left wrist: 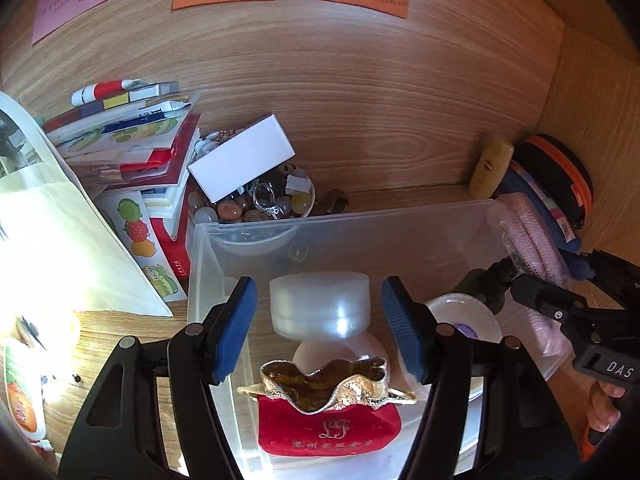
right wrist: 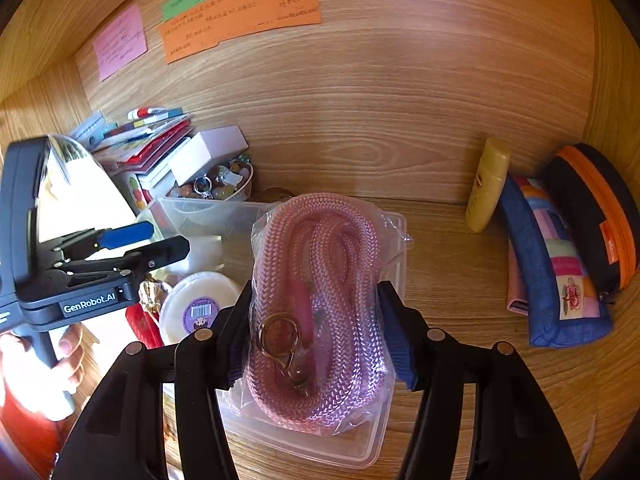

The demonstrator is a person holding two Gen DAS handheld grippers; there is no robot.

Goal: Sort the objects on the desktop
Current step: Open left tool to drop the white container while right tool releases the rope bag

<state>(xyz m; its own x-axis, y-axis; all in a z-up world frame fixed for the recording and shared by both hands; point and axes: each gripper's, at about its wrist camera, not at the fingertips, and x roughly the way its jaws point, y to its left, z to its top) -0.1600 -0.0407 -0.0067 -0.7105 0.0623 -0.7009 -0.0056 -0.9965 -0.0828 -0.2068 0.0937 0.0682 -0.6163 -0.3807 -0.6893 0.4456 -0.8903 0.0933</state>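
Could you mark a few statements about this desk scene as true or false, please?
1. The right gripper grips a bagged pink rope. True.
2. The left gripper is clamped on the red pouch. False: its jaws stand open with nothing between the pads.
3. The red pouch lies inside the clear bin. True.
4. The yellow bottle lies inside the bin. False: it leans at the back wall, outside.
5. A white box rests on the bowl of stones. True.
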